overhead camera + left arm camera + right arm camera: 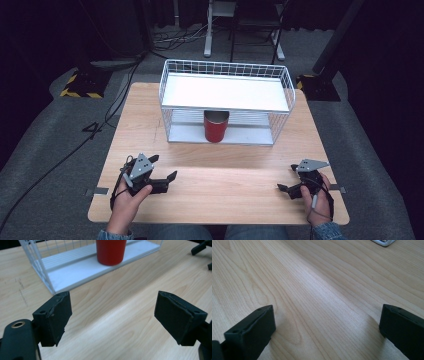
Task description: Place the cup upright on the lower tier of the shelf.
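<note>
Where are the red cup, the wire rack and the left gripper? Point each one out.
red cup [216, 129]: high view, on its front wall.
wire rack [226, 67]: high view, on its top rear rim.
left gripper [165, 167]: high view, midway between its open fingertips.

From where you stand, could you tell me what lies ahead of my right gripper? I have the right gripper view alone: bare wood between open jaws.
Observer: A red cup stands on the lower shelf of a white wire rack at the table's far side.
Operator: Thank you. Is the cup upright?
Observer: Yes, upright, mouth up, under the rack's upper shelf.
Operator: And where is the left gripper?
Observer: The left gripper rests near the table's front left, jaws open, empty.
</note>
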Tool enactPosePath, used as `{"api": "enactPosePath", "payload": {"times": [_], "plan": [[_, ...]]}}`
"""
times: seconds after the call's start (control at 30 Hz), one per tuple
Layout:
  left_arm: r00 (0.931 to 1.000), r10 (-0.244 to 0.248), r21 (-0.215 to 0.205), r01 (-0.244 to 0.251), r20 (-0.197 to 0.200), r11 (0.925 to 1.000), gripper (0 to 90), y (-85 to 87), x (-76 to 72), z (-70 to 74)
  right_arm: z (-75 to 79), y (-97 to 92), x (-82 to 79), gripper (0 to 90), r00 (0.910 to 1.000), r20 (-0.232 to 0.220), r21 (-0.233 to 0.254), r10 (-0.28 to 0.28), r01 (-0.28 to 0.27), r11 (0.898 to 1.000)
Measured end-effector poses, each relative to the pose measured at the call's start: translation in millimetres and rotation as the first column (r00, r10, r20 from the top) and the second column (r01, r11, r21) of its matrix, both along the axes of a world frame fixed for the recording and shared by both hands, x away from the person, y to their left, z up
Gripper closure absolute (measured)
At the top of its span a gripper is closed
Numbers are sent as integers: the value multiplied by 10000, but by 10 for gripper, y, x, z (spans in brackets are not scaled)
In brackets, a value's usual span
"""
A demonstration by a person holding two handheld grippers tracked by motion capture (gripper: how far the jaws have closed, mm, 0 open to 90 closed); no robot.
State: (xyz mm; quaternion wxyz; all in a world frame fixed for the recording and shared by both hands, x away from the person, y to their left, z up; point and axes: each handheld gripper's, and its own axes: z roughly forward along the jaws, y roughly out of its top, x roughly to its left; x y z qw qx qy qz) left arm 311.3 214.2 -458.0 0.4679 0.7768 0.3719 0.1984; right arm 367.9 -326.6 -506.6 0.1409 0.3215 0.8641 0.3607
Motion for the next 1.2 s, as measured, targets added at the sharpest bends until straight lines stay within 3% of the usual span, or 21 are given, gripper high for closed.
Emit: {"api": "enactPosePath", "payload": {"times": [0.17, 0.4, 0.63, 0.77, 0.87, 0.97, 1.2], "plan": [[9992, 55, -378, -70, -391, 9993, 150, 185, -46, -123, 0, 0, 0, 7, 10000, 4, -1, 1, -1, 10000], [9947, 107, -261, -134, -1026, 9996, 151, 347, -68, -274, 0, 0, 0, 7, 10000, 0, 0, -1, 1, 10000], [9838, 288, 425, -216, -1771, 9989, 151, 435, -72, -430, 0, 0, -1, 7, 10000, -4, 0, -3, 3, 10000], [9675, 387, 995, -141, -2500, 9949, 153, 453, -26, -463, 0, 0, -1, 7, 10000, -4, 0, -3, 3, 10000], [9681, 149, 1226, 164, -2502, 9923, 143, 461, -10, -472, 0, 0, -1, 7, 10000, -4, 0, -1, 1, 10000], [9761, 395, 2022, 46, -2139, 9793, 143, 421, -18, -476, 0, 0, -1, 7, 10000, -6, 0, -3, 3, 10000], [9748, 543, 2085, -82, -2166, 9780, 125, 395, -15, -479, 0, 0, 0, 7, 10000, -4, -5, -6, 6, 10000]]}}
